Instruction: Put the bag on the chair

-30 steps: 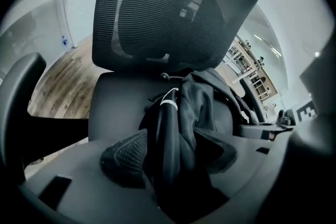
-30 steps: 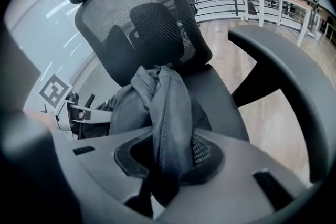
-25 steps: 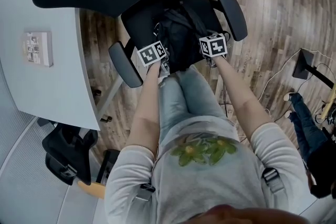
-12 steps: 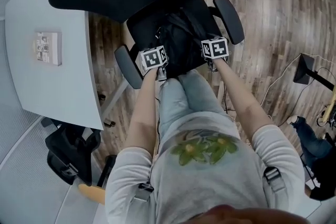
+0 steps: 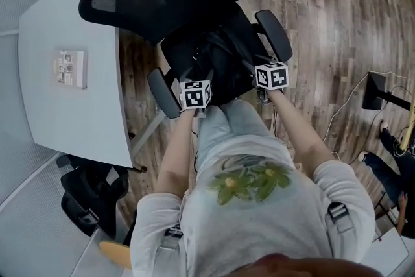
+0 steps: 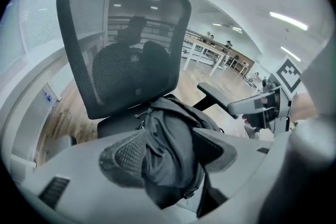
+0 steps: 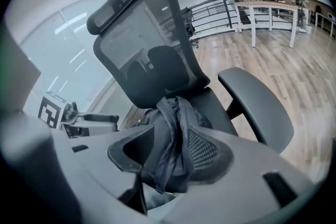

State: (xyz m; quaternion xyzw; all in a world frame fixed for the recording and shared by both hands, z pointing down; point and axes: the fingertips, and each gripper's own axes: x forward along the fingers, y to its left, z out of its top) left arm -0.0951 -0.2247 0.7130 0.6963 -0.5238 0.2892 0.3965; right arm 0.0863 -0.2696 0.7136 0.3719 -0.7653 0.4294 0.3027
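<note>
A black bag [image 5: 220,65] lies slumped on the seat of a black mesh office chair [image 5: 178,48]. My left gripper [image 5: 198,82] is at the seat's front left and my right gripper [image 5: 258,67] at its front right, both pointing at the bag. In the left gripper view the bag [image 6: 168,134] fills the wide gap of the left gripper [image 6: 168,152]. In the right gripper view a fold of the bag [image 7: 170,128] hangs between the pads of the right gripper [image 7: 168,157], whose jaws are closing a little but stand apart. The backrest [image 7: 152,44] rises behind.
A white desk [image 5: 71,107] with a small printed box [image 5: 70,68] stands to the left of the chair. Armrests [image 5: 272,32] flank the seat. A second black chair [image 5: 91,194] is at lower left. Cables and a stand [image 5: 376,91] lie on the wooden floor at right.
Both grippers have drawn back from the seat's middle toward its front edge. The bag stays on the seat.
</note>
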